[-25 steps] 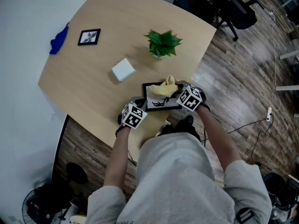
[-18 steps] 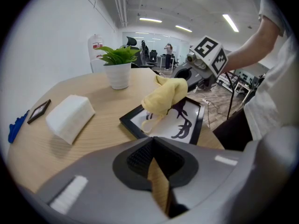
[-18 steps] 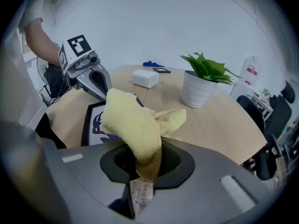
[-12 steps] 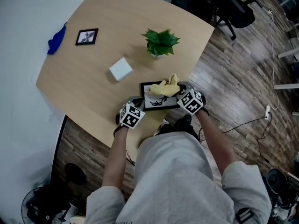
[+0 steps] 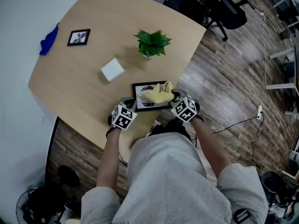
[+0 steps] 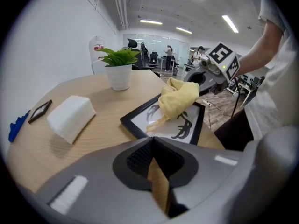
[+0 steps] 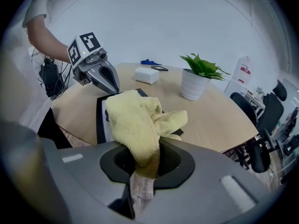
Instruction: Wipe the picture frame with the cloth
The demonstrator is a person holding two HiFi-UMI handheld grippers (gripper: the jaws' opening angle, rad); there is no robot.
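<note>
Picture frame (image 5: 141, 104), head view: flat at centre of frame, near table (image 5: 79, 80) edge.
Yellow cloth (image 5: 158, 95), head view: bunched on picture frame's right part.
Left gripper (image 6: 152, 143), left gripper view: bottom centre, pressed together, empty, just short of picture frame.
Right gripper (image 7: 144, 161), right gripper view: bottom centre, pinching yellow cloth above picture frame.

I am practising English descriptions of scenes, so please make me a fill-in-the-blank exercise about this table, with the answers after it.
1. The right tongs grip a ____ cloth.
2. Under it lies the large picture frame; counting the small frame, the table holds ____ frames.
3. The green plant stands in a ____ pot.
Answers: yellow; two; white.
</note>
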